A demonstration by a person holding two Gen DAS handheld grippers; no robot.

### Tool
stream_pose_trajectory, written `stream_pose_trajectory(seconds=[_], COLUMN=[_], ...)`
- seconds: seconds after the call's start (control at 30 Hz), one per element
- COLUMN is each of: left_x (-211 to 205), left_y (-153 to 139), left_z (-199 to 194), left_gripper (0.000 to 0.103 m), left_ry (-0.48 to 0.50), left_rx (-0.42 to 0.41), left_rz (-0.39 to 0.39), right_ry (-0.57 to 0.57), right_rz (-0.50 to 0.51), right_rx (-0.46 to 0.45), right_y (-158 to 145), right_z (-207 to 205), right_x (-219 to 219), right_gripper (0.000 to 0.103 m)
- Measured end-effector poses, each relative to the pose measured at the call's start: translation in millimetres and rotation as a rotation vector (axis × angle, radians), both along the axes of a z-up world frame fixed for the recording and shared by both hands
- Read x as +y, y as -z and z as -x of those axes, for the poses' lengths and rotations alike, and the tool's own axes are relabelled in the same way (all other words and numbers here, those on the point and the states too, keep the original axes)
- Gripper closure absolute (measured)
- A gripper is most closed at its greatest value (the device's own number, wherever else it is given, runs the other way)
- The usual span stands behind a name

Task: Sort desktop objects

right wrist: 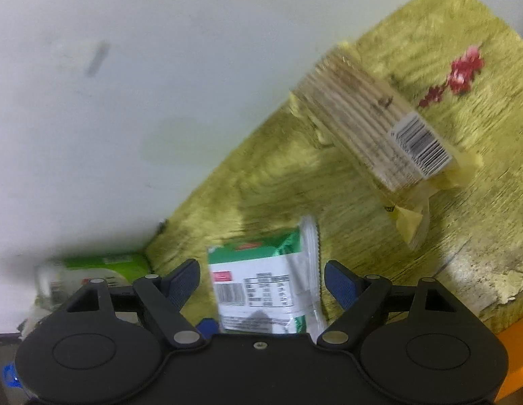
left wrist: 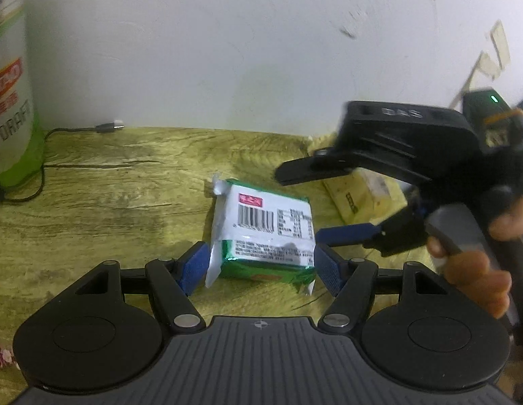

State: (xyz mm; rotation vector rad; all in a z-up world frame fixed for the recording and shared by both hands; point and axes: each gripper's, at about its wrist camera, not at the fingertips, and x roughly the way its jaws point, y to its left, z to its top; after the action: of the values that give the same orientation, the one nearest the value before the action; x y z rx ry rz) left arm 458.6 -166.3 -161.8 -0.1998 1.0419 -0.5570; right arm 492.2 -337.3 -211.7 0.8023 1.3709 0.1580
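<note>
While left claw [left wrist: 261, 263] clamps green-white snack packet [left wrist: 261, 233] flat on tabletop [left wrist: 109, 185], pads touching both side edges, right claw [right wrist: 259, 280] hangs released above same packet, likely for handover; cracker pack [right wrist: 379, 125] beyond, can [left wrist: 8, 84] far left.

Looks like a home desk corner, not a lab. Worn wood-grain tabletop [left wrist: 102, 182] pushed against a scuffed white wall [left wrist: 227, 50]. Loose charging cable [left wrist: 75, 130], a tall printed green can [left wrist: 8, 77], snack packs: green packet [left wrist: 261, 233], cracker sleeve [right wrist: 372, 114]. Household clutter.
</note>
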Motion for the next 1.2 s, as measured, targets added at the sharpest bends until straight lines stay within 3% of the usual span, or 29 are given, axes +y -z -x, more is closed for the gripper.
stream_pose_trajectory(seconds=[0.13,0.37,0.63,1.2], left_x=[-7.1,-12.3,-14.7,-1.1], left_y=[3.2,5.2,8.0,10.7], left_z=[1.7,3.6,4.6,6.6], left_gripper=[0.034,0.034,0.034,0.034], left_ry=[0.035,0.058,0.064,0.011], left_rx=[-0.012,-0.029,-0.021,-0.001], left_rz=[-0.024,-0.055,-0.068,-0.073], right_ry=[-0.032,-0.051,-0.039,-0.037], right_rz=[-0.014,-0.060,-0.123,-0.264], right_rx=[0.027,-0.007,-0.072,-0.142], right_y=[9.8,6.9,-33.0,-57.9], right_z=[-3.0,-3.1,-1.6,-4.7], right_x=[6.7,7.2,-6.7,36.5], right_gripper=[0.021,0.021,0.021,0.021])
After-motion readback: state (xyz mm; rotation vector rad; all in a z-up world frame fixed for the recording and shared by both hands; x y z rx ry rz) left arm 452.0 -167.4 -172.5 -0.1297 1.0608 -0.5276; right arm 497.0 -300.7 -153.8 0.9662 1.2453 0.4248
